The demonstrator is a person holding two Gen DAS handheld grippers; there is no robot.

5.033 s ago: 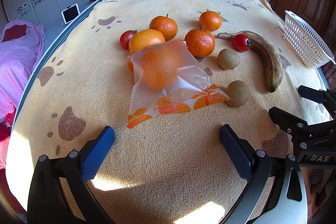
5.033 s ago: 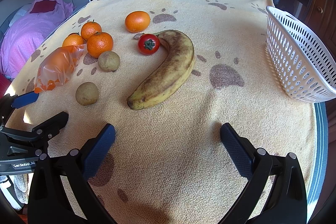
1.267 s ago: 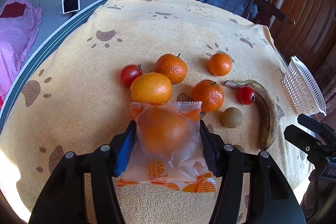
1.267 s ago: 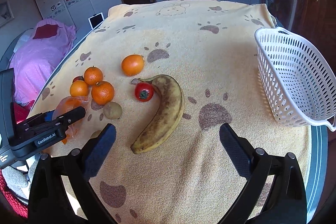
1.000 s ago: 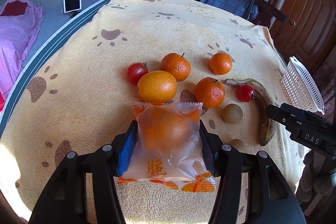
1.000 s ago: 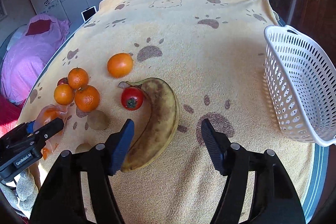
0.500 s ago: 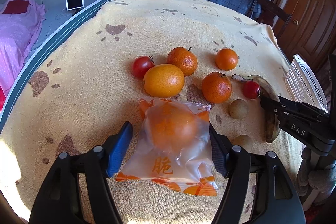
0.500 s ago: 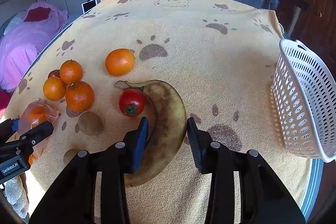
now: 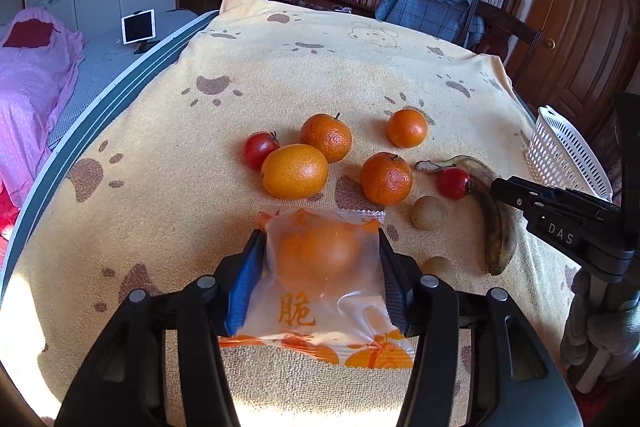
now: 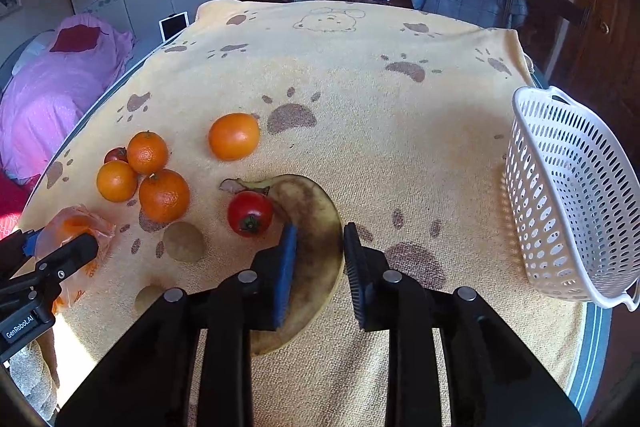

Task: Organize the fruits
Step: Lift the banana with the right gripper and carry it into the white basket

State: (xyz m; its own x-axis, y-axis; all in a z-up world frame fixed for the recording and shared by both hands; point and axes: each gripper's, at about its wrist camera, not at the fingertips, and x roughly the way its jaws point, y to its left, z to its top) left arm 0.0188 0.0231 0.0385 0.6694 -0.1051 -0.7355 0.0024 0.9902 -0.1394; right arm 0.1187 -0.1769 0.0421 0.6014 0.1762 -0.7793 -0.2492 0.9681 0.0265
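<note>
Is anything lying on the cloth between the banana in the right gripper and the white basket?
Nothing visible. The right gripper is shut on the banana, and only bare paw-print cloth lies between it and the white basket.

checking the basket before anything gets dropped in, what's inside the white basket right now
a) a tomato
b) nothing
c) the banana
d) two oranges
b: in the right wrist view the white basket shows only its bare perforated walls and floor, while the banana lies on the cloth between the right gripper fingers.
</note>
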